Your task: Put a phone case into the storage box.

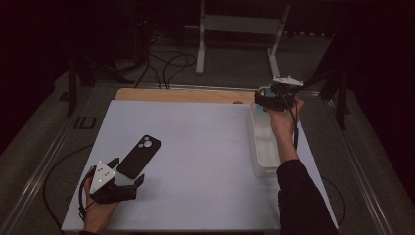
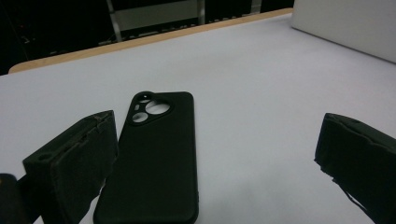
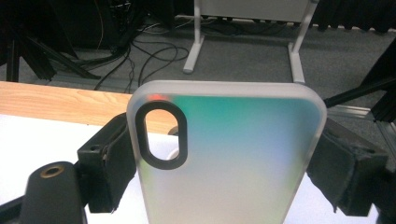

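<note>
Over the clear bin (image 1: 260, 147) at the table's (image 1: 195, 137) right edge, right claw (image 3: 224, 163) is pinching a frosted phone case (image 3: 229, 154) by its sides; lowering it level should avoid snagging. Left claw (image 2: 215, 163), spread, is flanking the black case (image 2: 154, 163).

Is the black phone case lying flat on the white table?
Yes, the black phone case lies flat on the white table, camera cutout facing up.
</note>
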Tool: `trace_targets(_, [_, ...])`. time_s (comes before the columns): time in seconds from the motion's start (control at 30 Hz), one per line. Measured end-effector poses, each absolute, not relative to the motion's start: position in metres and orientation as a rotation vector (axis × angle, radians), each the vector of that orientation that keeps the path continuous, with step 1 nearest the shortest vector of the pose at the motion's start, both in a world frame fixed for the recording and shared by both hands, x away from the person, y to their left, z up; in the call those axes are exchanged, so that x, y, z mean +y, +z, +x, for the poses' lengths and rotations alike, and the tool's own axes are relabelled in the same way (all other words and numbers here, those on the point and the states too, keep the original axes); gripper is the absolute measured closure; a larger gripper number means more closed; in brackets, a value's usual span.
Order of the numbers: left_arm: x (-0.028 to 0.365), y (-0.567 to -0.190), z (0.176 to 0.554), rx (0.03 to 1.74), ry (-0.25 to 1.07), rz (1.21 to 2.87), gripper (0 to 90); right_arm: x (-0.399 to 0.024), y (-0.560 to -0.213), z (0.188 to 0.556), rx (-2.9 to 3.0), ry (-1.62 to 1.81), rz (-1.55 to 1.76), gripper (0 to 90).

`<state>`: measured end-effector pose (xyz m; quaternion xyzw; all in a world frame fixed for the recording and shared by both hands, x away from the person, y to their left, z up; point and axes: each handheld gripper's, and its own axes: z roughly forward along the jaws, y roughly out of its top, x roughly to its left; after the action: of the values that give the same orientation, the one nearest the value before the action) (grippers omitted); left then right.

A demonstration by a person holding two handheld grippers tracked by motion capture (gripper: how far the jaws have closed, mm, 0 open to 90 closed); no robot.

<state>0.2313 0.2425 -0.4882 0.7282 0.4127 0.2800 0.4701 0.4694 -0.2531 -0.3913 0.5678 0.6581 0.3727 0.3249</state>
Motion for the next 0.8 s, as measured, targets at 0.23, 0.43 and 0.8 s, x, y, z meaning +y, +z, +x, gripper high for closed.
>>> trace_targets(0.23, [0.242, -0.488, 0.231, 1.011, 0.687, 1.784, 0.1, -0.254, -0.397, 0.472, 1.732, 0.963, 1.498, 16.6])
trace_targets(0.43, [0.242, -0.488, 0.231, 1.009, 0.686, 1.785, 0.1, -0.255, -0.404, 0.478, 1.740, 0.943, 1.519, 16.6])
trace_targets(0.8, [0.243, -0.488, 0.231, 1.012, 0.683, 1.777, 0.1, -0.251, -0.422, 0.492, 1.763, 0.875, 1.576, 16.5])
